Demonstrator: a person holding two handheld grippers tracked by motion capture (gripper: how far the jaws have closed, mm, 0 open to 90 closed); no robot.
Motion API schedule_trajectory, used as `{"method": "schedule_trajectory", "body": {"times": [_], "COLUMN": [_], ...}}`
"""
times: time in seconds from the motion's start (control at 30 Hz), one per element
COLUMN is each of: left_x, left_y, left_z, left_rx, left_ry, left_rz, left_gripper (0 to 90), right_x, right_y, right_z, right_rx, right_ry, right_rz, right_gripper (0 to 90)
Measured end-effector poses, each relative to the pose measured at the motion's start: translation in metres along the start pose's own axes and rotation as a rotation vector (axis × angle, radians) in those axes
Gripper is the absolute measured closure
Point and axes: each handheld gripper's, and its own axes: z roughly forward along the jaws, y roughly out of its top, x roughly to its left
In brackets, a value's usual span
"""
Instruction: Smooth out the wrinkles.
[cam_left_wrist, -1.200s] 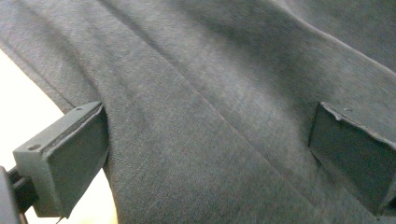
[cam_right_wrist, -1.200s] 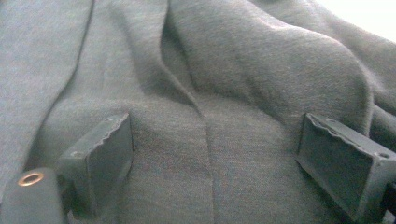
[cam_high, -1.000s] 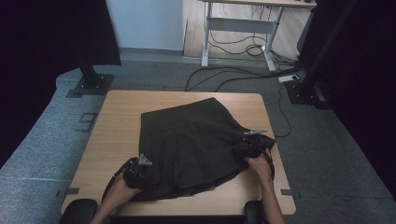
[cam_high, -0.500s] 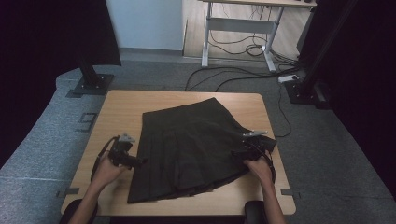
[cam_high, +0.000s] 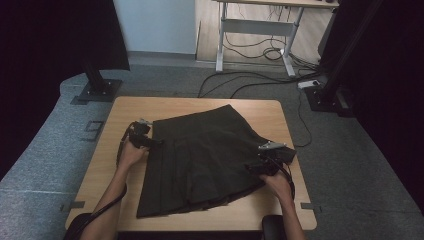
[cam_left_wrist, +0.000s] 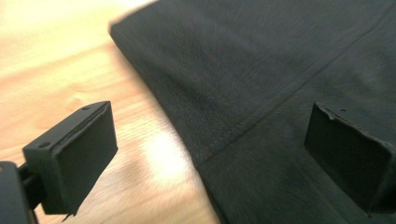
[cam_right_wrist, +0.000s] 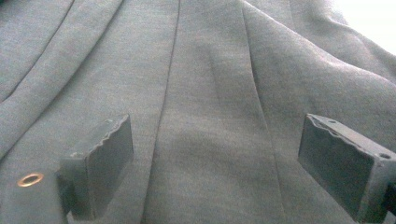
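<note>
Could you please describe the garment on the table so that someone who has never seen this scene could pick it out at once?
Look at the light wooden table in the middle of the grey floor. Spread flat across it lies a dark pleated skirt, its narrow waistband at the far end, between the left gripper and the right gripper. It is the one piece of cloth there, dark against pale wood.

One dark pleated skirt (cam_high: 200, 155), one wooden table (cam_high: 200, 107), two claws: left claw (cam_high: 152, 142), right claw (cam_high: 255, 167).

This looks like a lab or studio: a small wooden counter (cam_high: 200, 107) on grey carpet (cam_high: 45, 160), black stands (cam_high: 97, 82) left and right, loose cables (cam_high: 250, 82) and a desk (cam_high: 260, 30) far behind.
</note>
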Motion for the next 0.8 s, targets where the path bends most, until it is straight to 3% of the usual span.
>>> {"method": "schedule_trajectory", "body": {"times": [0.03, 0.07, 0.37, 0.63, 0.8], "left_x": [0.001, 0.001, 0.001, 0.000, -0.001], "left_y": [-0.005, -0.009, -0.011, -0.011, -0.012], "left_z": [0.011, 0.012, 0.011, 0.010, 0.009], "left_rx": [0.020, -0.024, -0.023, -0.020, -0.041], "left_ry": [0.002, 0.000, 0.005, 0.015, -0.004], "left_rz": [0.000, 0.004, 0.005, -0.001, 0.015], "left_gripper": [1.0, 0.0, 0.0, 0.0, 5.2], "right_x": [0.000, 0.000, 0.006, 0.030, 0.055], "right_y": [-0.001, -0.002, -0.005, 0.014, 0.031], "right_z": [-0.001, -0.001, 0.001, -0.013, -0.014], "right_rx": [0.002, 0.001, 0.001, -0.032, -0.046], "right_ry": [-0.001, -0.001, 0.004, 0.015, 0.082], "right_rz": [0.003, 0.004, 0.002, -0.055, -0.103], "right_gripper": [10.1, 10.1, 10.0, 5.4, 3.6]}}
